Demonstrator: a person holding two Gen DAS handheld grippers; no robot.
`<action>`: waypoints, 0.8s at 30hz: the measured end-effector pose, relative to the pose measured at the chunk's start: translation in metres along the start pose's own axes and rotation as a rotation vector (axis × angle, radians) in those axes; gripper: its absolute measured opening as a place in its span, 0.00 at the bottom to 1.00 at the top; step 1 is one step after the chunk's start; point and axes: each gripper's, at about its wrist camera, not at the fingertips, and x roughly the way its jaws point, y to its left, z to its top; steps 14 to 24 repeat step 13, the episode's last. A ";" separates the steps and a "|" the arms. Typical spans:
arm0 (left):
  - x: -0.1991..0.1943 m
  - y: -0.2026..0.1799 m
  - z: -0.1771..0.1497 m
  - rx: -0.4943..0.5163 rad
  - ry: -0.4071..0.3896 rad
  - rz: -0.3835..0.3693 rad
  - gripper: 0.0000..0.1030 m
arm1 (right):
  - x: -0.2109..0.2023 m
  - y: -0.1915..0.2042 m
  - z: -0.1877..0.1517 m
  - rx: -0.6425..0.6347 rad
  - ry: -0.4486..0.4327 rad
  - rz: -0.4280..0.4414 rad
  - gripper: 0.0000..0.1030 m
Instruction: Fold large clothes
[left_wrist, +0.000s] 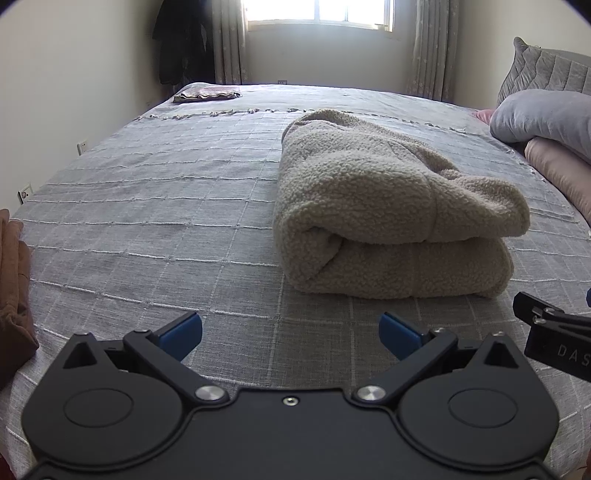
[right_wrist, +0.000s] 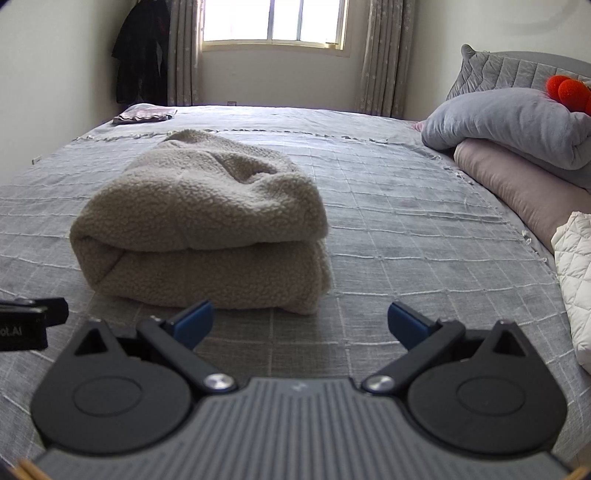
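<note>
Both the left claw (left_wrist: 290, 334) and right claw (right_wrist: 300, 325) gape wide and empty near the folded fleece (left_wrist: 391, 206) on the bed (left_wrist: 147, 221), whose bulky top layer could slump open if nudged.

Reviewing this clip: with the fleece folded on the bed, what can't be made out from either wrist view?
- Fleece garment: its type and far side, hidden by its own folds, both views.
- Brown cloth: cut off by the left wrist view's left edge.
- White quilted item: cut off by the right wrist view's right edge.
- Folded cloth at the far corner: too small.
</note>
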 end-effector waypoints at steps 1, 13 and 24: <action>0.000 0.000 0.000 0.001 0.000 0.000 1.00 | 0.000 0.000 0.000 0.000 -0.001 0.001 1.00; 0.000 -0.001 -0.001 0.009 -0.001 -0.010 1.00 | 0.000 0.000 -0.002 -0.005 0.000 -0.001 1.00; 0.000 -0.001 -0.001 0.009 -0.001 -0.010 1.00 | 0.000 0.000 -0.002 -0.005 0.000 -0.001 1.00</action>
